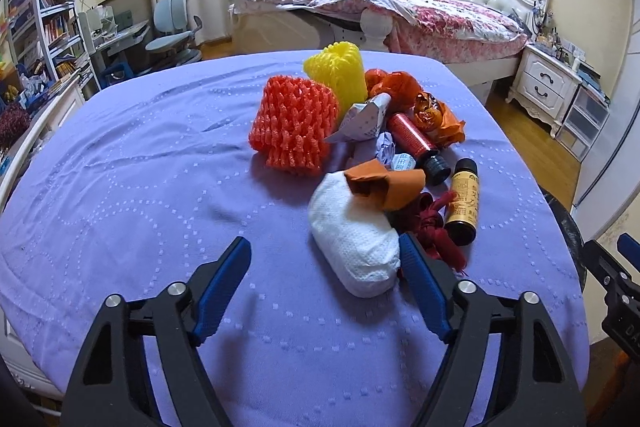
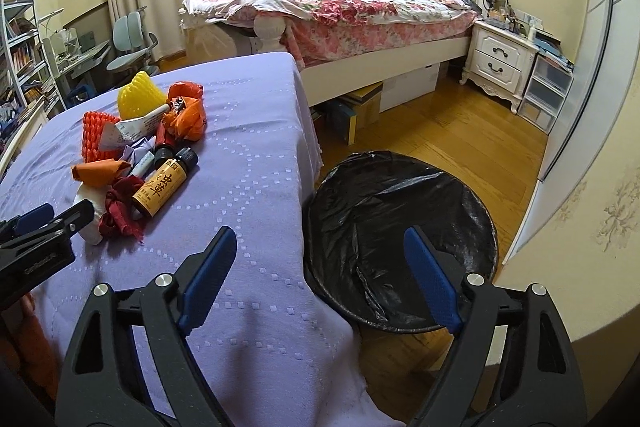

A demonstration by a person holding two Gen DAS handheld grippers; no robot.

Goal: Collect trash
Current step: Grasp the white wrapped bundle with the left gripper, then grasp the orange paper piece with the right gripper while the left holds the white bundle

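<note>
Left wrist view: the left claw (image 1: pixel 325 259) stands open over the purple quilted cloth of the counter (image 1: pixel 140 187), nothing pressed between its blue pads. The nearest piece of trash, a crumpled white paper-towel wad (image 1: pixel 354 247), lies at about one o'clock from the claw's middle. Its near end sits just inside the right finger (image 1: pixel 420 283), touching or nearly touching that pad; I cannot tell which. The wad's long axis runs from eleven o'clock to five o'clock, so it lies slantwise across the gap, not square to it. Behind it, towards twelve and one o'clock, sits the rest of the heap: a folded orange paper scrap (image 1: pixel 384 185) resting on the wad, an orange foam fruit net (image 1: pixel 294 125), a yellow foam fruit net (image 1: pixel 336 73), and a small brown glass bottle with a yellow label (image 1: pixel 464 201) at two o'clock. The other claw shows only as a tip at the three o'clock edge.

Right wrist view: the right claw (image 2: pixel 320 271) is also open and empty. It straddles the counter's edge, its left finger over the cloth and its right finger over a round bin lined with a black plastic bag (image 2: pixel 400 227) on the floor. The heap lies at ten o'clock, well apart. The left claw is nearer the wad, so I judge that the pick falls to it
</note>
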